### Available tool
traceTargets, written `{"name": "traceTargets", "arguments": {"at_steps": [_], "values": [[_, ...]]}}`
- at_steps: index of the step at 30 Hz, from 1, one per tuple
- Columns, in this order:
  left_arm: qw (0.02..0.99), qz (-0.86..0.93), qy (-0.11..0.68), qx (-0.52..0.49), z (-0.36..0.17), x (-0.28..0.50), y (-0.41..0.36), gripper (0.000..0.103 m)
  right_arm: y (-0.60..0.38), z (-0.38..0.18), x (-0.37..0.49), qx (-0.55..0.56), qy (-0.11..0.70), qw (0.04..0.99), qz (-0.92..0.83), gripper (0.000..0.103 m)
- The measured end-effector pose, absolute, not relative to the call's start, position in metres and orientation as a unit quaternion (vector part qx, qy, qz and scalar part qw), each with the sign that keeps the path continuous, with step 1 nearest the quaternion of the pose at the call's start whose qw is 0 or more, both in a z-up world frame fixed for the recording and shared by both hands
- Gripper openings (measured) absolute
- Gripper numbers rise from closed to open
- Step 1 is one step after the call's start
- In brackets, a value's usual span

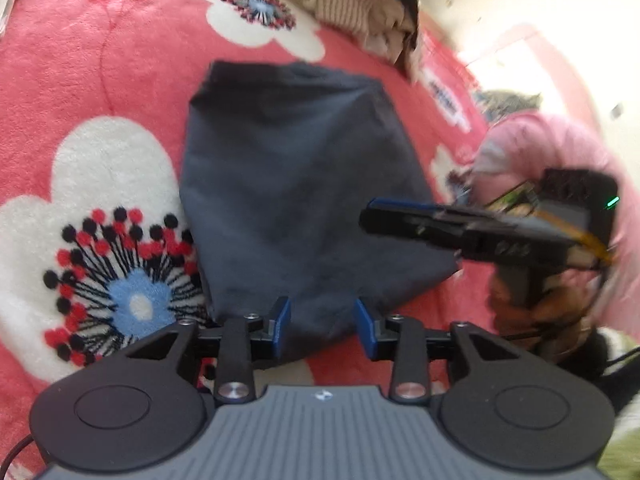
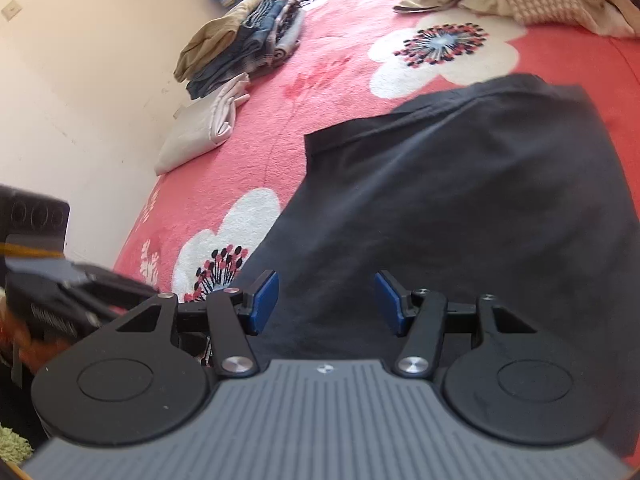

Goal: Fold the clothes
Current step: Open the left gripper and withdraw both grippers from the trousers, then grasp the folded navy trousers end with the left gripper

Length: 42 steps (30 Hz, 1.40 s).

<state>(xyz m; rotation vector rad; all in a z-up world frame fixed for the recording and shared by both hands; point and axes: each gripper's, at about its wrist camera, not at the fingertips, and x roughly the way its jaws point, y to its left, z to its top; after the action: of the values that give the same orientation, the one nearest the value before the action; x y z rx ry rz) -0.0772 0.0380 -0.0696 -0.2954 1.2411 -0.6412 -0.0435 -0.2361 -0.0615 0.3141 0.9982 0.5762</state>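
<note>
The dark garment (image 1: 296,184) is lying partly folded mid-bed on the floral blanket (image 1: 100,80); soft, light and limp, best pinched at its near hem corners. Both the left hand-held gripper (image 1: 322,326) and right hand-held gripper (image 2: 326,302) are hovering spread, holding nothing

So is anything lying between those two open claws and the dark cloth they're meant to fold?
Nothing visible does. The dark cloth lies flat on the red flowered blanket, directly ahead of the open left gripper and the open right gripper. The piles of clothes sit well off to the side.
</note>
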Motion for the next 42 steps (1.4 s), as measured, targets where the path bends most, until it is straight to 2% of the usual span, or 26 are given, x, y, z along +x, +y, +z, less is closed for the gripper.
{"name": "traceTargets", "arguments": {"at_steps": [3, 17, 19, 20, 26, 28, 33, 36, 42], "values": [[0.763, -0.263, 0.58, -0.11, -0.074, -0.079, 0.03, 0.045, -0.239, -0.063, -0.046, 0.156, 0.47, 0.826, 0.27, 0.053], [0.762, -0.185, 0.606, -0.134, -0.087, -0.062, 0.011, 0.061, -0.246, -0.071, -0.052, 0.177, 0.475, 0.82, 0.266, 0.053], [0.759, -0.184, 0.609, -0.136, -0.09, -0.061, 0.009, 0.06, -0.247, -0.072, -0.052, 0.178, 0.475, 0.82, 0.265, 0.053], [0.759, -0.183, 0.61, -0.137, -0.092, -0.061, 0.007, 0.059, -0.247, -0.072, -0.052, 0.178, 0.476, 0.82, 0.265, 0.053], [0.761, -0.172, 0.611, -0.133, -0.099, -0.059, 0.01, 0.032, -0.247, -0.073, -0.052, 0.179, 0.476, 0.82, 0.264, 0.053], [0.765, -0.174, 0.608, -0.123, -0.099, -0.06, 0.009, 0.029, -0.247, -0.074, -0.052, 0.177, 0.477, 0.82, 0.263, 0.053], [0.778, -0.193, 0.588, -0.105, -0.098, -0.064, 0.007, 0.01, -0.246, -0.075, -0.051, 0.177, 0.479, 0.82, 0.26, 0.053], [0.778, -0.203, 0.58, -0.131, -0.098, -0.065, 0.014, 0.007, -0.245, -0.075, -0.05, 0.176, 0.478, 0.821, 0.259, 0.053], [0.752, -0.269, 0.525, -0.293, -0.095, -0.07, 0.053, 0.005, -0.244, -0.071, -0.051, 0.171, 0.471, 0.825, 0.26, 0.053]]}}
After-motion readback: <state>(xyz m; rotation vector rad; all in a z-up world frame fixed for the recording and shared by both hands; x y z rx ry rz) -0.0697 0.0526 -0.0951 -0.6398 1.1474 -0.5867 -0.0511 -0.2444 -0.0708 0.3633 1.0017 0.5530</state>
